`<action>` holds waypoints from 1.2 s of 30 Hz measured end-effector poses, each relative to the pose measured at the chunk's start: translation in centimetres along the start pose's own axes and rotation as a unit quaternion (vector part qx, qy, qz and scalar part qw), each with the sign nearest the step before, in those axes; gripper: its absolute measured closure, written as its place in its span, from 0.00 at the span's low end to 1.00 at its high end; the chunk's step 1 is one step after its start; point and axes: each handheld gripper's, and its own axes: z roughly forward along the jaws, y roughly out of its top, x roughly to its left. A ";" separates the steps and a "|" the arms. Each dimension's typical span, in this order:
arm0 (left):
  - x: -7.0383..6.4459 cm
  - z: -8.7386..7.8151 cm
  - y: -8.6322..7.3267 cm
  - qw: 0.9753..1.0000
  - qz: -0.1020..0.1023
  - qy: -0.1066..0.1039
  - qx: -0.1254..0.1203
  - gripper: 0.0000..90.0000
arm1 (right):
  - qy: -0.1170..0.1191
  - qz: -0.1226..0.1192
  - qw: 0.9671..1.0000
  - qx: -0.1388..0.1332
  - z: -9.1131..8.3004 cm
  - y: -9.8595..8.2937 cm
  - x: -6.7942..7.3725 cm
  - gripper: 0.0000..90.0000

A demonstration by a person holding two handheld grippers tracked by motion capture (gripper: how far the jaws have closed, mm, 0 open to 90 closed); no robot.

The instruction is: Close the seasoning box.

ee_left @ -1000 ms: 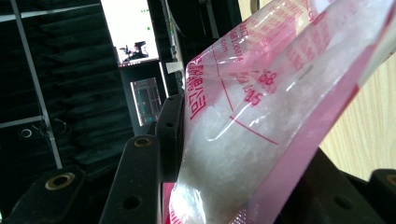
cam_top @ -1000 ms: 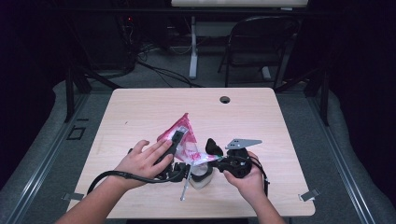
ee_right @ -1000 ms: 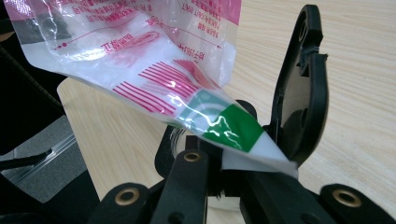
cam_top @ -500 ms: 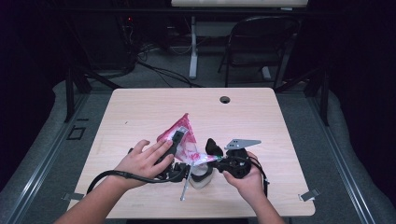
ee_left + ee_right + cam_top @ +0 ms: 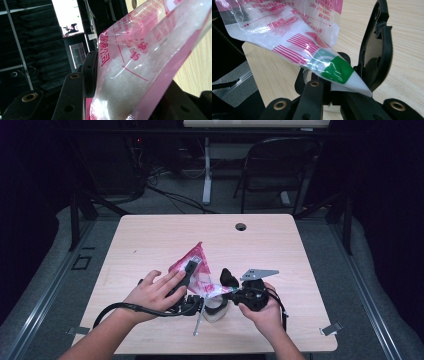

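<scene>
A glossy plastic bag [image 5: 196, 270], clear film printed in pink with a green patch at one corner, is held up off the tabletop [image 5: 150, 235] between the two grippers, near the front edge at about 6 o'clock of the board. It holds a white, coarse, crystalline filling that shows through the film in the left gripper view [image 5: 140, 65]. The bag rises to a crumpled point toward 12 o'clock.

The left gripper [image 5: 191, 270] has its black fingers closed on the bag's side, the film pinched flat between them. The right gripper [image 5: 227, 282] stands at the bag's lower corner: in the right gripper view the green and white tip [image 5: 337, 70] lies across the base of the fingers, one finger [image 5: 377, 45] stands wide to the side, and the gripper is spread open; whether it touches the film firmly I cannot tell.

Below the bag, at 6 o'clock of it, sits a small clear cup [image 5: 216, 307] with a thin metal spoon [image 5: 198, 322] lying just beside it toward 7 o'clock. A black cable [image 5: 125, 307] loops by the left forearm.

The pale wood-grain tabletop is bare toward 12 o'clock, save a round cable hole [image 5: 241, 227] near the far edge. A folding chair [image 5: 280, 165] stands beyond the table.
</scene>
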 end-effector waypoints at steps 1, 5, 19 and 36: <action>0.0 0.0 0.0 1.000 0.000 0.000 0.000 0.69 | 0.001 -0.002 1.000 0.002 0.0 0.0 0.0 1.00; 0.0 0.0 0.0 1.000 0.007 0.002 0.000 0.69 | 0.002 0.000 1.000 0.002 0.1 0.0 0.1 1.00; -0.5 0.0 0.2 1.000 0.017 -0.003 0.000 0.68 | -0.005 -0.006 1.000 0.011 0.5 -0.2 0.2 1.00; -1.1 0.1 0.8 1.000 0.023 -0.012 -0.008 0.69 | -0.003 -0.006 1.000 0.005 0.6 0.0 0.4 1.00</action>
